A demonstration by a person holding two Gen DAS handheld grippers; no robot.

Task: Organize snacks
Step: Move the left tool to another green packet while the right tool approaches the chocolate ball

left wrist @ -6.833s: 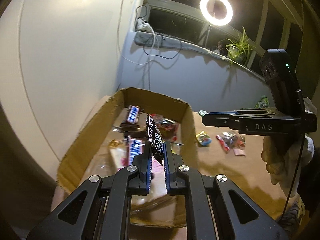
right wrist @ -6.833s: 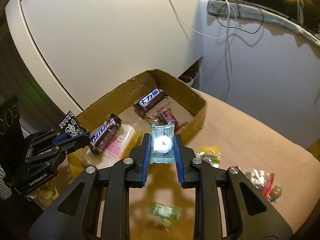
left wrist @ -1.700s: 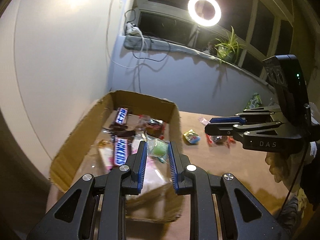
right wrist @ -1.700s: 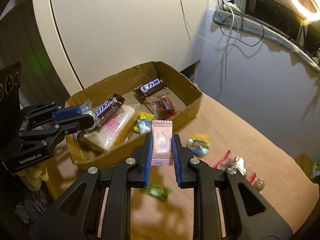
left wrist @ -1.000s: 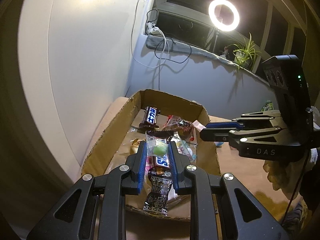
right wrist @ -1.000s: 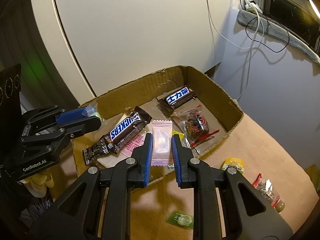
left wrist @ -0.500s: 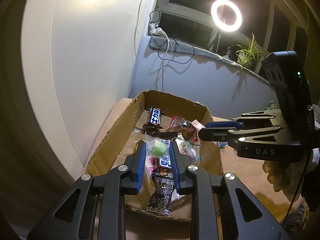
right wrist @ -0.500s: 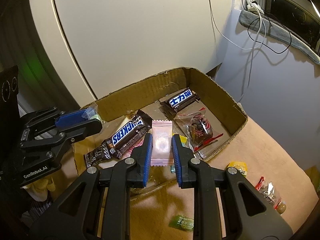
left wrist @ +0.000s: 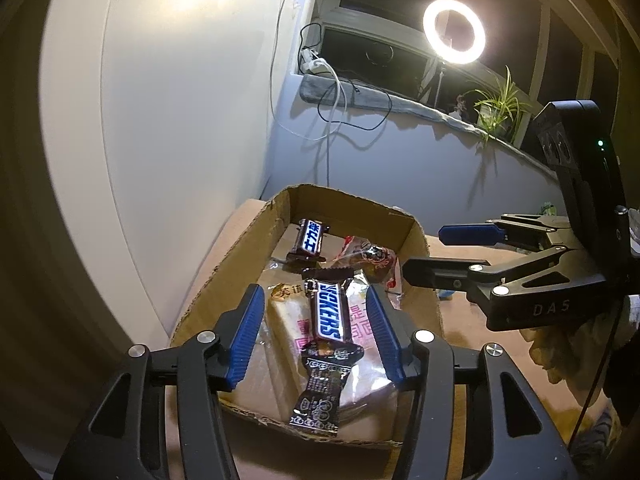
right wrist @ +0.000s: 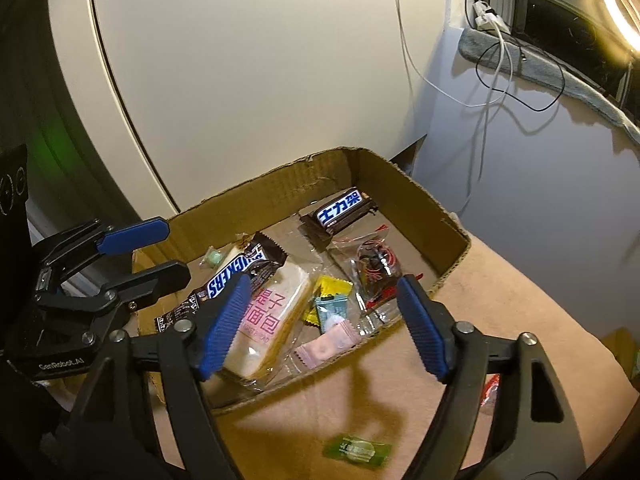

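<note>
A shallow cardboard box (right wrist: 416, 196) holds snacks: a Snickers bar (right wrist: 236, 270), a bread pack (right wrist: 268, 320), a second chocolate bar (right wrist: 340, 206), a pink candy (right wrist: 328, 346) near the front wall and a small green candy (right wrist: 212, 258) at the left. My right gripper (right wrist: 324, 326) is open and empty above the box's front edge. My left gripper (left wrist: 316, 334) is open and empty above the box (left wrist: 248, 248), over the Snickers bar (left wrist: 330, 312). Each gripper shows in the other's view, the left one (right wrist: 140, 252) and the right one (left wrist: 444, 252).
A green wrapped candy (right wrist: 356, 450) lies on the tan tabletop (right wrist: 520, 320) in front of the box. A red-wrapped snack (right wrist: 490, 394) peeks out behind my right finger. A white wall panel stands behind the box. A ring light (left wrist: 454, 32) and a plant (left wrist: 498, 110) are on the windowsill.
Both grippers have opened. The pink candy has dropped from the right gripper into the box. The green candy has left the left gripper and lies in the box.
</note>
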